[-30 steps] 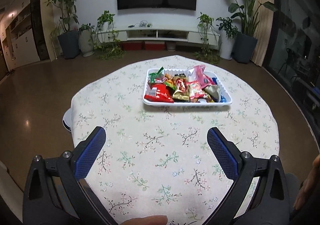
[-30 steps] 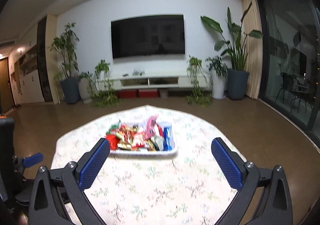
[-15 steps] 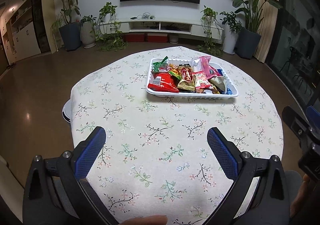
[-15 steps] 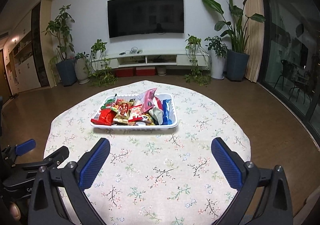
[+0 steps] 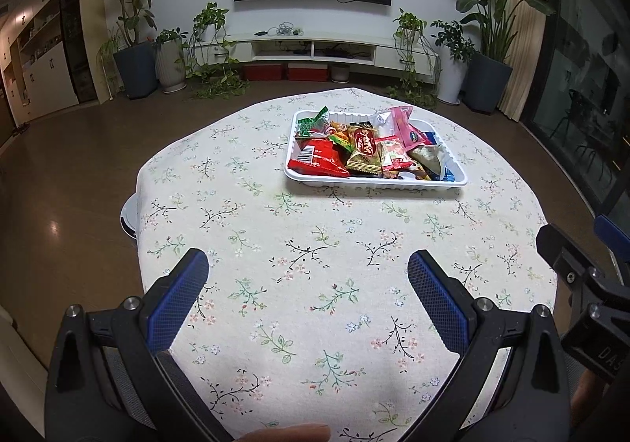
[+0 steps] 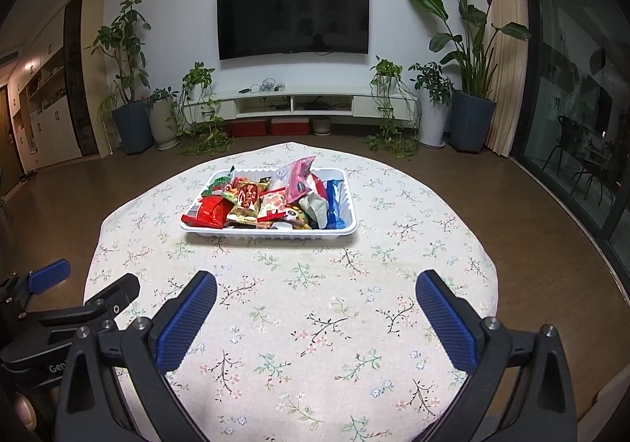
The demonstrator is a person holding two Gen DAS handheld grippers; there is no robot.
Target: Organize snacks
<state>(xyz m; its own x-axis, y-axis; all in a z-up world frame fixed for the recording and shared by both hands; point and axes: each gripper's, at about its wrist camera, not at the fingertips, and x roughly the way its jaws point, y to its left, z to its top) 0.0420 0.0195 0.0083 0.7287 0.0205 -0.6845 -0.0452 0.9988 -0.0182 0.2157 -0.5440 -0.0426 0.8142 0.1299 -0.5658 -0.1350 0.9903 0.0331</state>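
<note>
Both views are sharp and evenly lit from overhead, the floral desk (image 5: 315,245) bright, the room's left and right sides dim. Glare patches shine on the floor (image 5: 51,223) at left. Fisheye bending curves the edges, and the corners go black.

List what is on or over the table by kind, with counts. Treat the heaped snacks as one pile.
white tray: 1
snack pile (packets overlap, so single packets cannot be counted): 1
grippers: 2, the left gripper and the right gripper, both open
Total: 4
</note>
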